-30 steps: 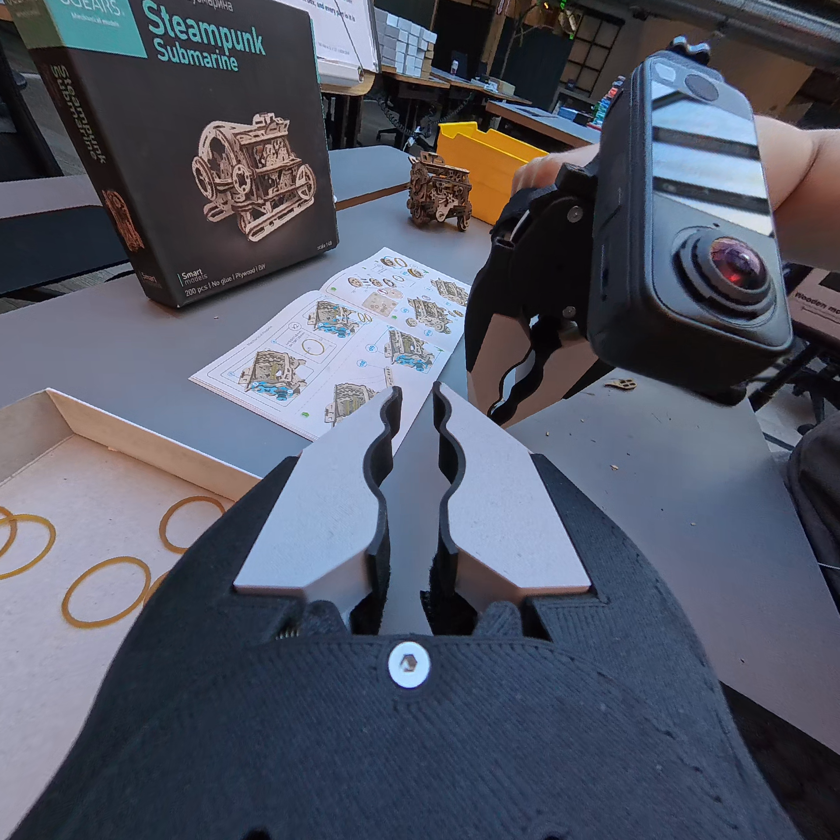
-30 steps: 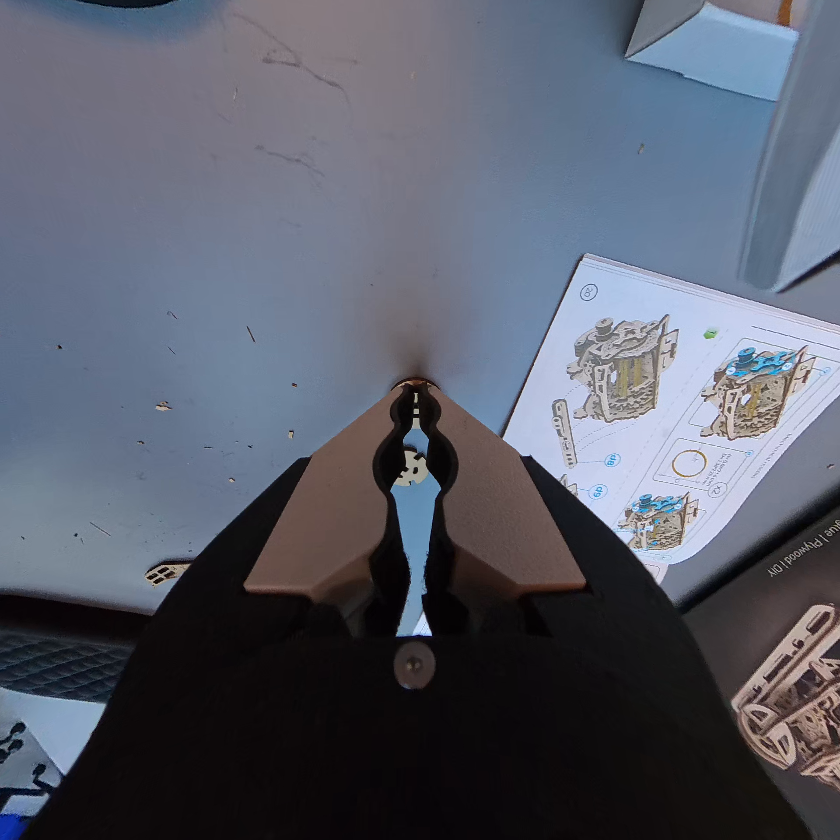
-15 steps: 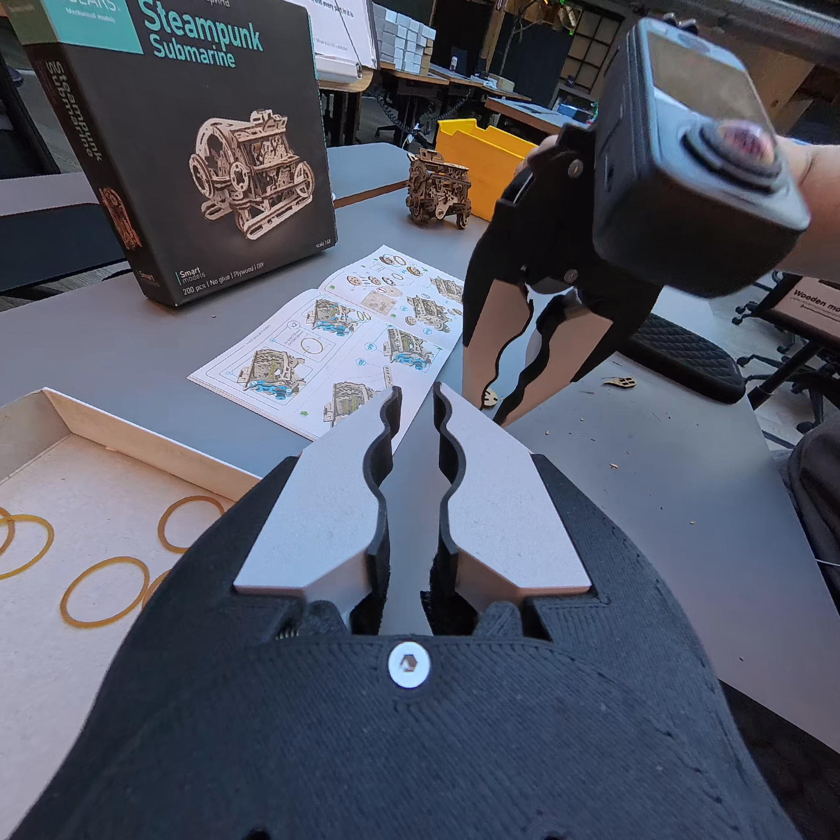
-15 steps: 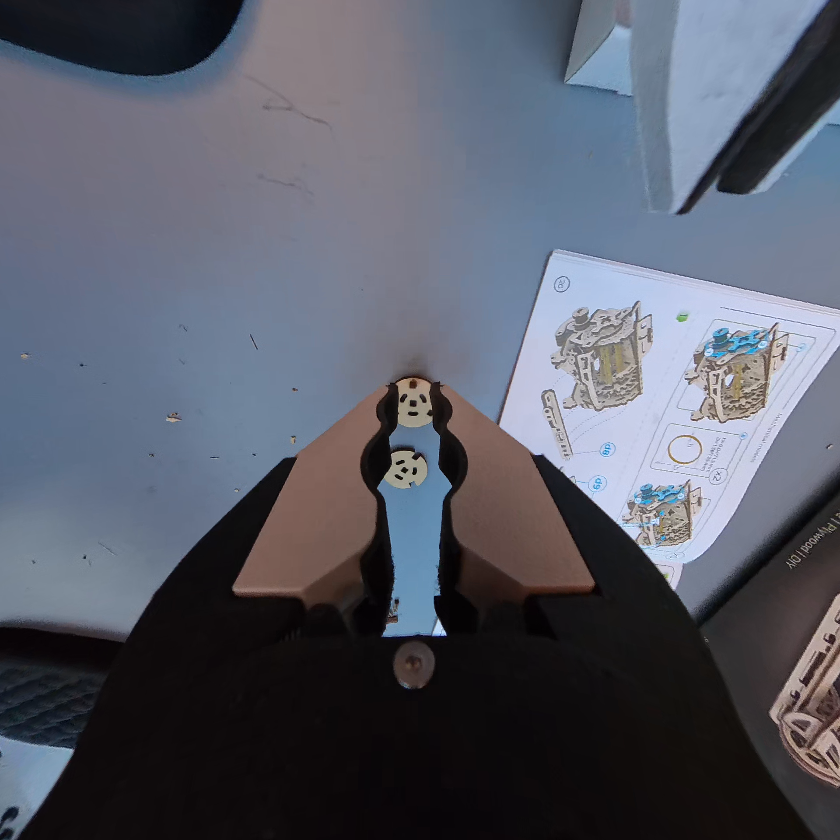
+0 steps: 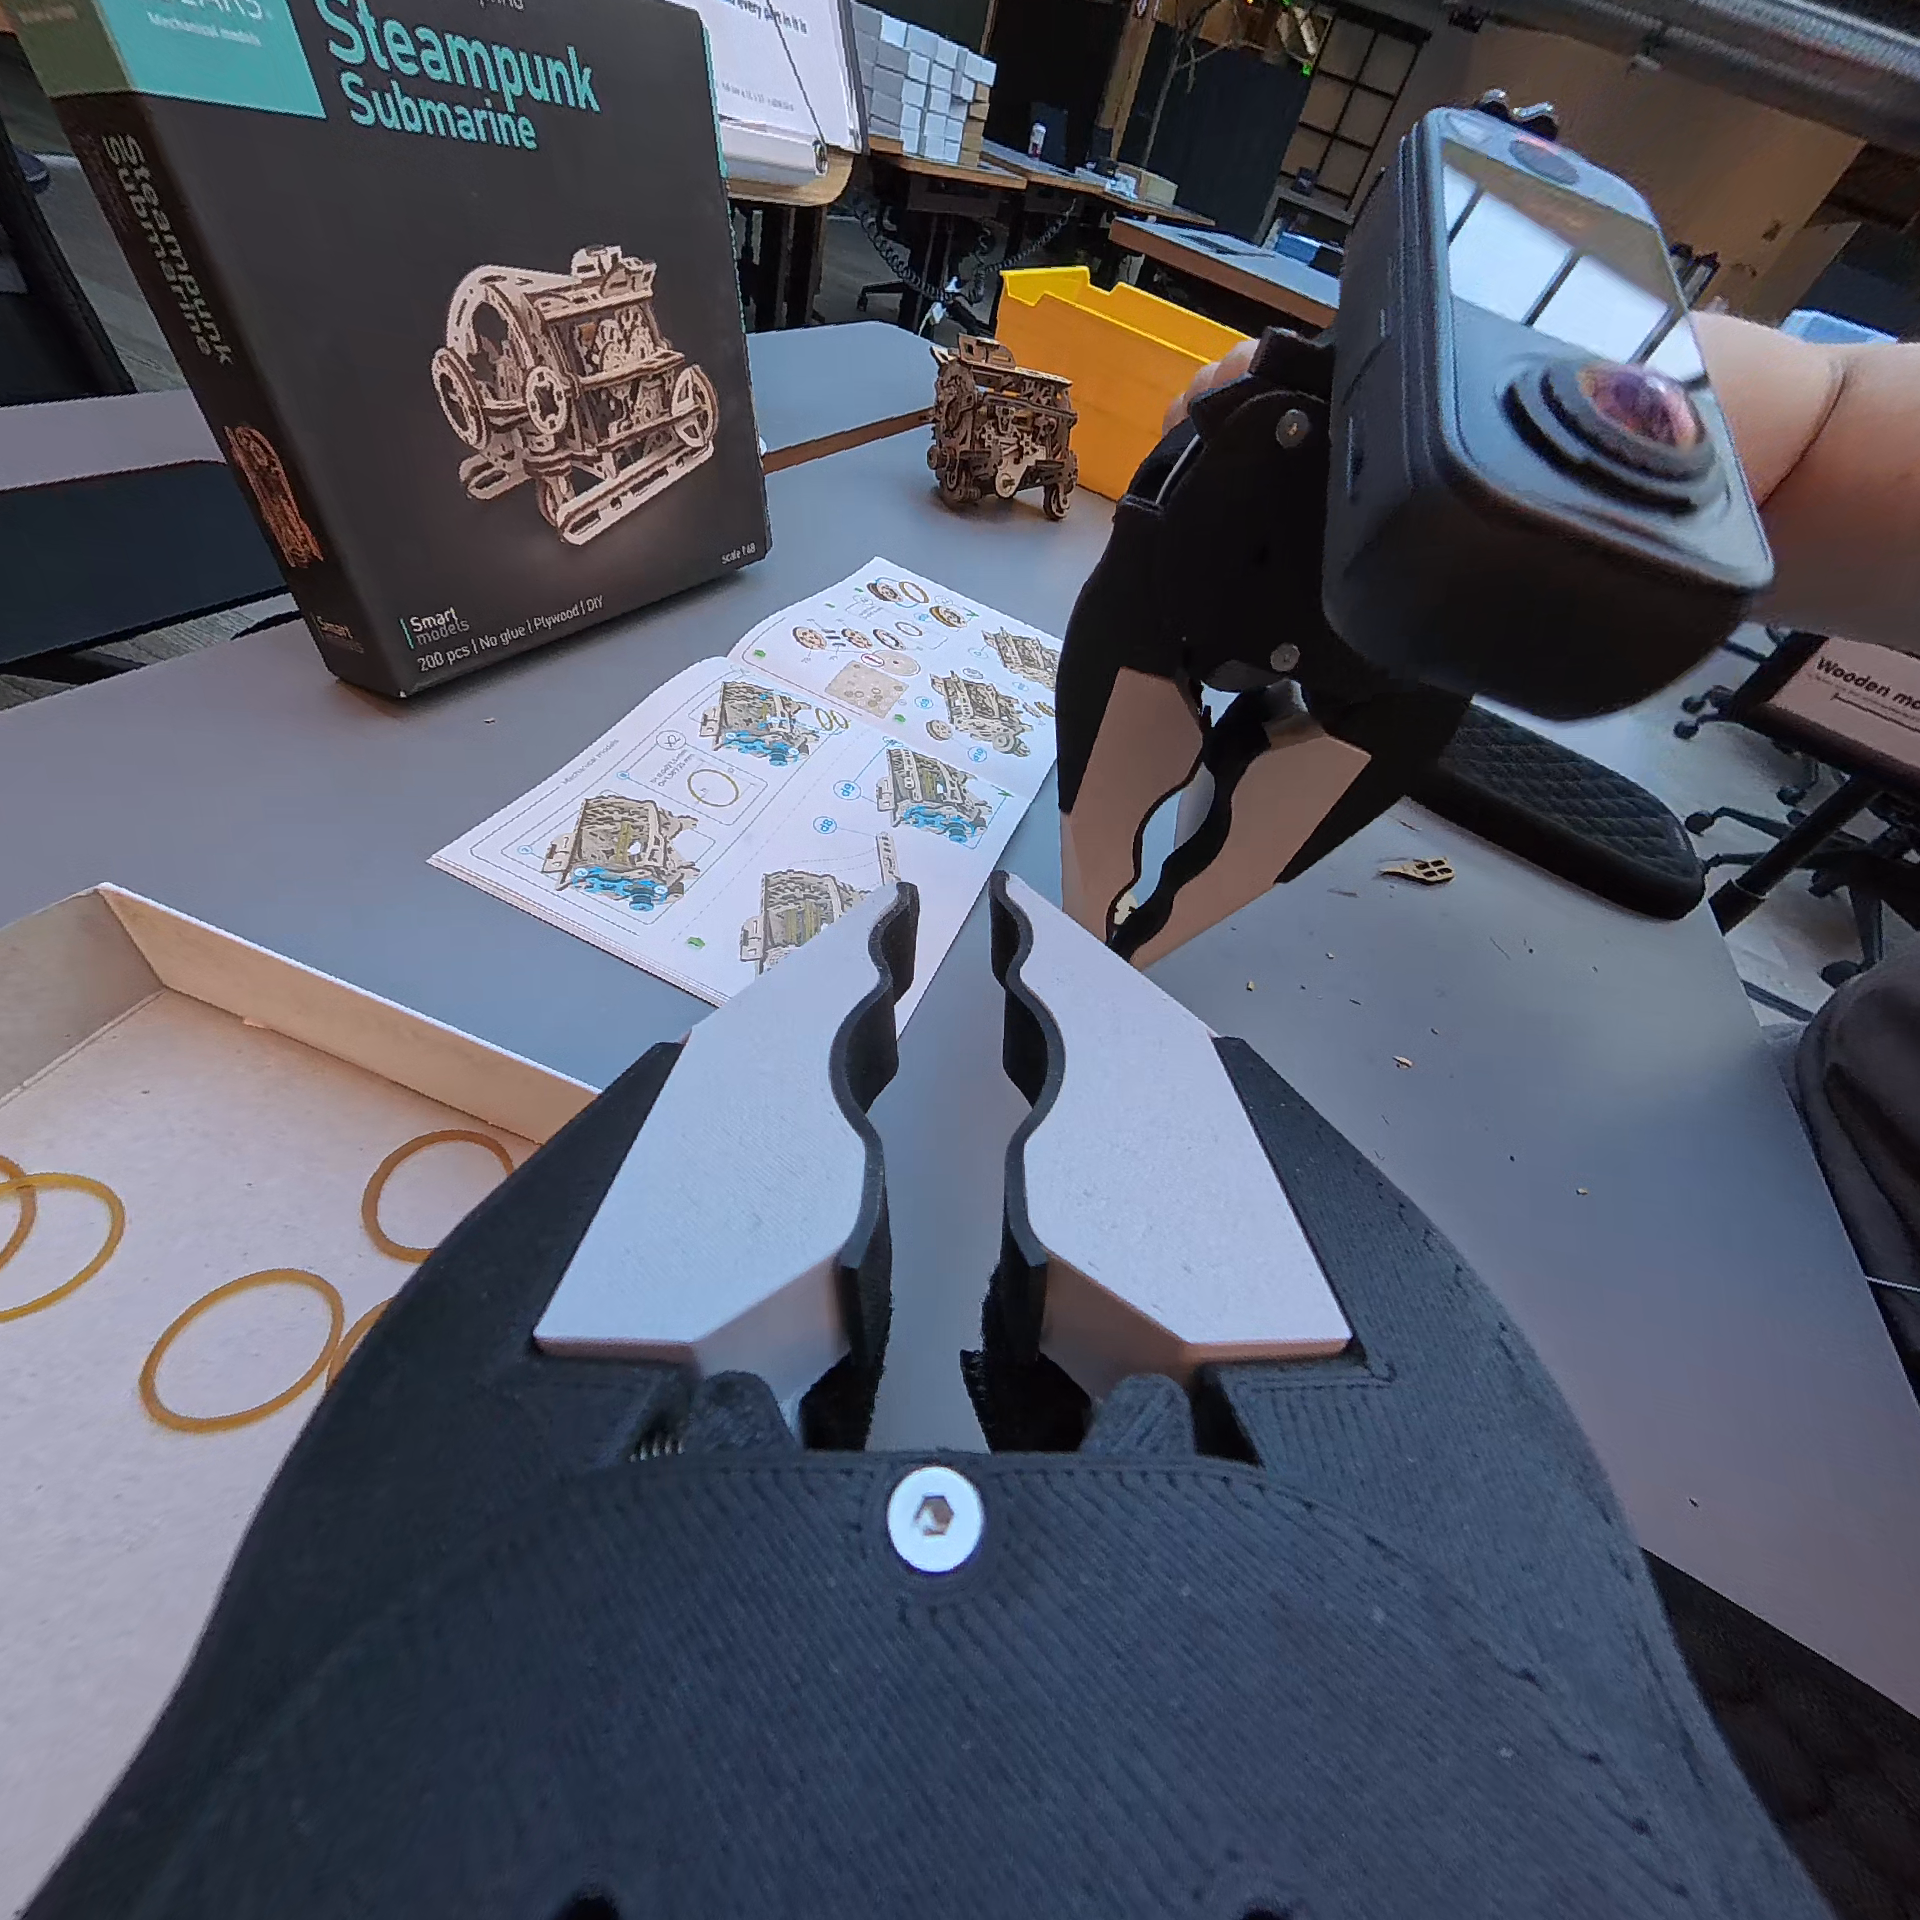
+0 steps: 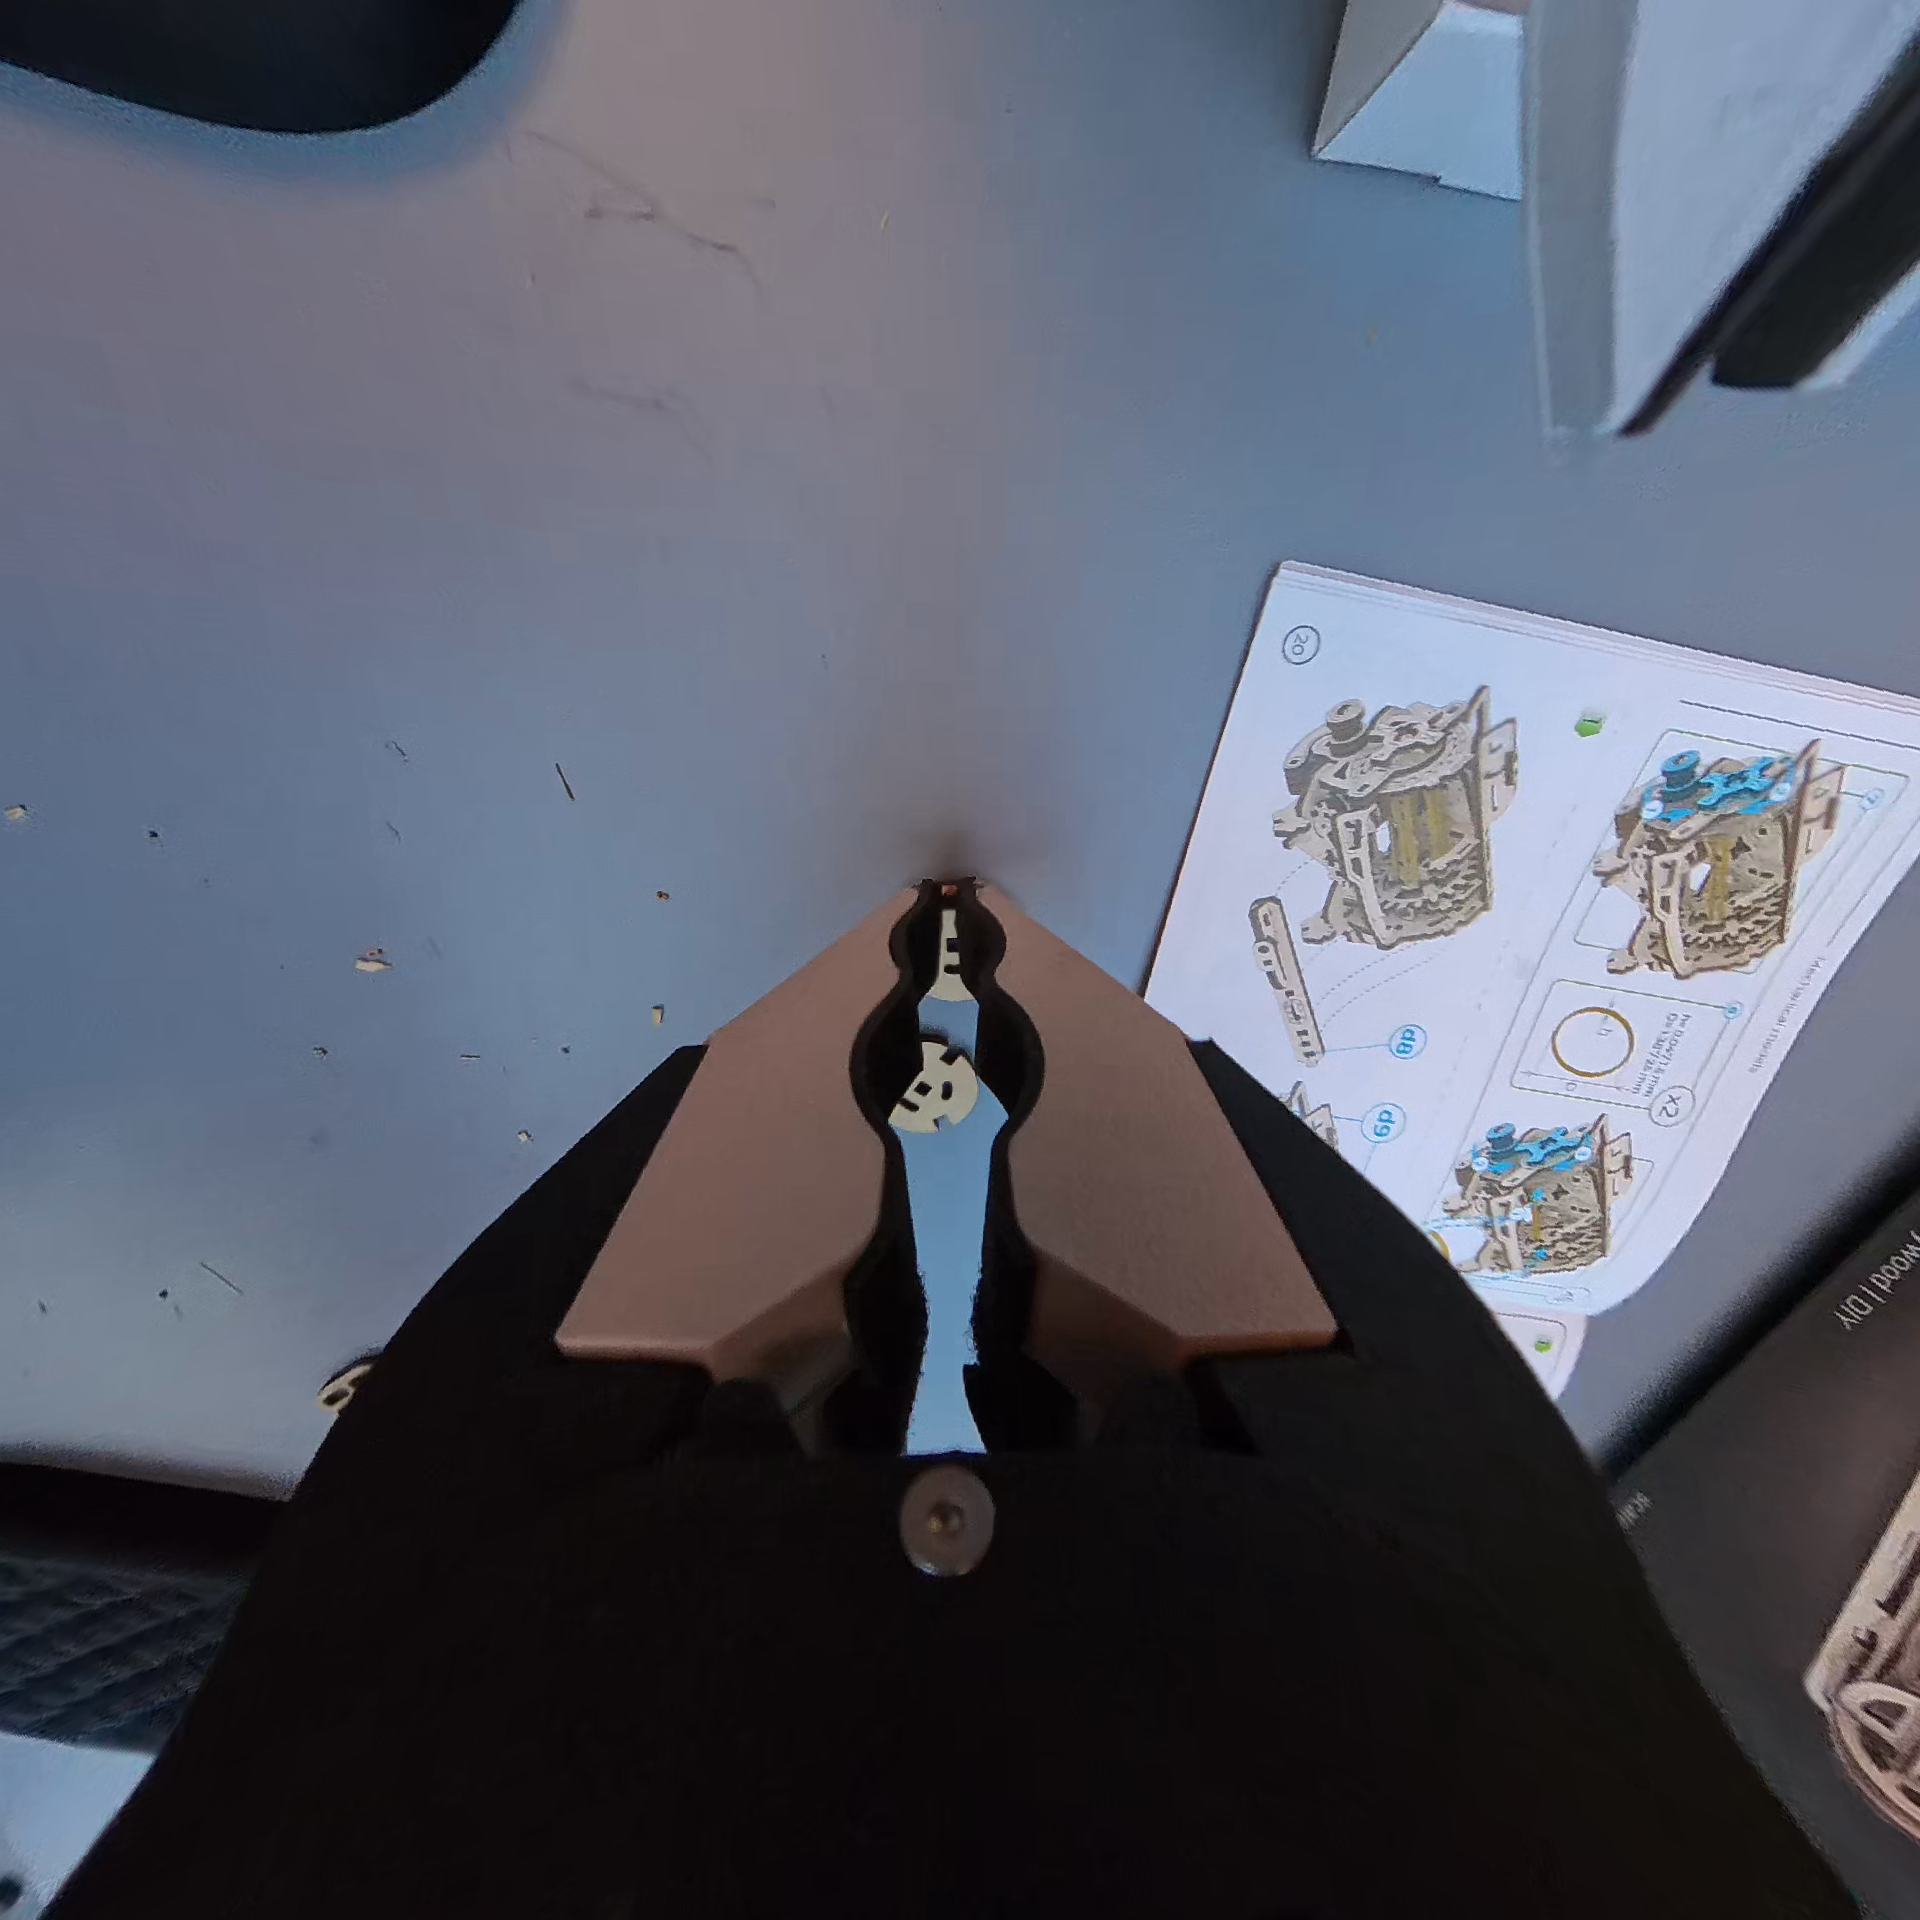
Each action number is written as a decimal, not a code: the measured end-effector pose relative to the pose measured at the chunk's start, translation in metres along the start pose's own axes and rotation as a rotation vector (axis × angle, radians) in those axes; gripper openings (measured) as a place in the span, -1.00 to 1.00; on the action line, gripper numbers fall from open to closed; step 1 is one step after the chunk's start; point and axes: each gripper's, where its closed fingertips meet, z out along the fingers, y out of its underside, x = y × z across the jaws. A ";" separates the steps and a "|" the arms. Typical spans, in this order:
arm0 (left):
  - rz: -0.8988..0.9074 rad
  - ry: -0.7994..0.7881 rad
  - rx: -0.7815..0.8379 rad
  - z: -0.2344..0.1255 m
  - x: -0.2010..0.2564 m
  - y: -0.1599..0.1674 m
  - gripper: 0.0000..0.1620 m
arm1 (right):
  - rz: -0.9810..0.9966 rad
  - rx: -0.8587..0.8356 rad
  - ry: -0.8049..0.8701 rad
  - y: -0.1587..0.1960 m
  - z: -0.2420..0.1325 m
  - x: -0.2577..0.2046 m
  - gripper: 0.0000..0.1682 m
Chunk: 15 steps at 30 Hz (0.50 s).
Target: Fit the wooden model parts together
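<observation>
Tray [image 5: 260, 966] at far left holds rubber bands [image 5: 244, 1349] on the grey worktop [image 5: 1455, 1195]. Box [image 5: 436, 343] stands behind an open manual [image 5: 748, 779]; farther back sit a built wooden model [image 5: 1003, 436] and a yellow bin [image 5: 1112, 343]. Left gripper [image 5: 951, 914] hovers over the manual's edge, fingers apart, nothing between them. Right gripper [image 6: 948, 891] points down at the worktop, fingers closed on a small wooden disc [image 6: 951, 951] at the tips. A second disc [image 6: 932, 1088] lies on the worktop behind the tips. Wood chip [image 5: 1415, 869] lies at right.
</observation>
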 end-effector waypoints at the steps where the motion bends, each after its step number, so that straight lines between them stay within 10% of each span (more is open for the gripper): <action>1: 0.001 0.000 0.000 0.000 0.000 0.000 -0.85 | 0.013 0.040 -0.006 0.000 0.000 0.000 -0.99; 15: -0.008 -0.002 -0.007 0.001 -0.002 0.003 -0.85 | 0.127 0.427 -0.070 0.013 -0.004 -0.002 -0.98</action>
